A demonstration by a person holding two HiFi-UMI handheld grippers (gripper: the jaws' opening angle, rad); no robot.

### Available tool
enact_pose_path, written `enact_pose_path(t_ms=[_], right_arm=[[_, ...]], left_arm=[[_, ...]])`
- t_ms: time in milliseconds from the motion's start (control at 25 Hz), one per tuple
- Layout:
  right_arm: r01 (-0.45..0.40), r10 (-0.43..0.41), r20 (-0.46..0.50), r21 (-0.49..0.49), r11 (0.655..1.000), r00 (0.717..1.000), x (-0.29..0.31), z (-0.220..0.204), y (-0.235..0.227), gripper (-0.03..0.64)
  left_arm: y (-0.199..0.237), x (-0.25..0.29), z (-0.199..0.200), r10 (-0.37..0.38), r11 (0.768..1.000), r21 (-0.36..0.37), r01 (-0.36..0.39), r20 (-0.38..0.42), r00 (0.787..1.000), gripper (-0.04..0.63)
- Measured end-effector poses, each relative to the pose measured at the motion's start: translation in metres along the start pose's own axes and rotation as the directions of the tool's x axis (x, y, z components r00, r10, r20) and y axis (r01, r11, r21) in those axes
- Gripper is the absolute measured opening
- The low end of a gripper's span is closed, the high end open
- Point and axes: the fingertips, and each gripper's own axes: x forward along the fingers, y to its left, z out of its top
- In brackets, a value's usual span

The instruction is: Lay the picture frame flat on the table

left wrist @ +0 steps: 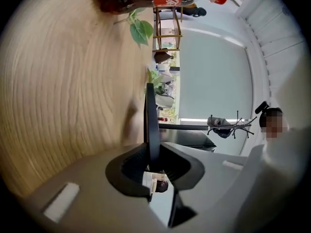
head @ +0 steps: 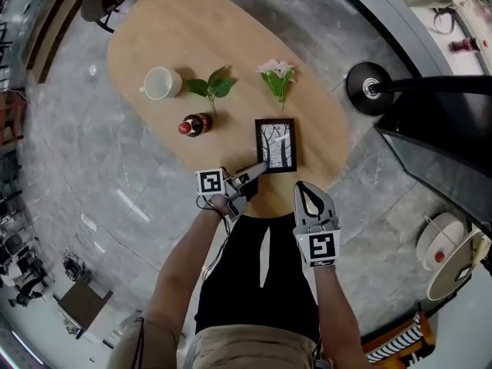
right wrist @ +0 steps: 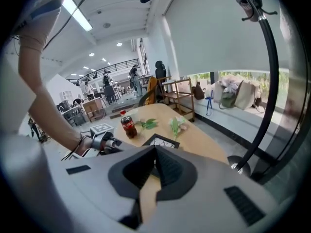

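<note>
My left claw (head: 260,167) grips the frame (head: 275,145) on the table (head: 177,29).
In the head view the frame lies face up in the middle of the picture, near the table's lower edge, and my left claw pinches its lower left corner. In the left gripper view the frame's thin black edge (left wrist: 151,120) sits tight between the two jaws. I cannot tell if the frame is fully flat. My right claw (head: 310,193) is closed on nothing, lower right of the frame, just off the table edge. A bottle (head: 194,124) stands left of the frame, and a cup (head: 160,83) is further up.
</note>
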Motion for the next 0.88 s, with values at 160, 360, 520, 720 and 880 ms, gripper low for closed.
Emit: enact_pose_path(t_ms=[160, 360, 520, 720, 880], right_arm=[[-0.028, 0.027, -0.008, -0.011, 1.0, 1.0, 0.001, 0.001, -0.002, 0.006], [-0.046, 0.046, 0.001, -0.003, 0.999, 0.999, 0.01, 0.008, -0.005, 0.006], [-0.069, 0.069, -0.006, 0.002, 0.998, 0.998, 0.02, 0.008, -0.004, 0.006], [-0.096, 0.097, -0.019, 0.021, 0.995, 0.995, 0.032, 0.001, -0.002, 0.006], [-0.116, 0.116, -0.026, 0.026, 0.993, 0.993, 0.036, -0.001, -0.001, 0.006]], left_arm=[[0.001, 0.002, 0.004, 0.005, 1.0, 0.006, -0.005, 0.002, 1.0, 0.075], [0.005, 0.007, 0.007, 0.049, 0.999, 0.001, -0.049, 0.003, 0.999, 0.075], [0.014, 0.005, 0.013, 0.153, 0.982, 0.113, -0.154, 0.016, 0.988, 0.077], [0.012, 0.004, 0.021, 0.22, 0.948, 0.212, -0.238, 0.102, 0.97, 0.162], [0.017, 0.002, 0.017, 0.352, 0.861, 0.328, -0.389, 0.168, 0.921, 0.219]])
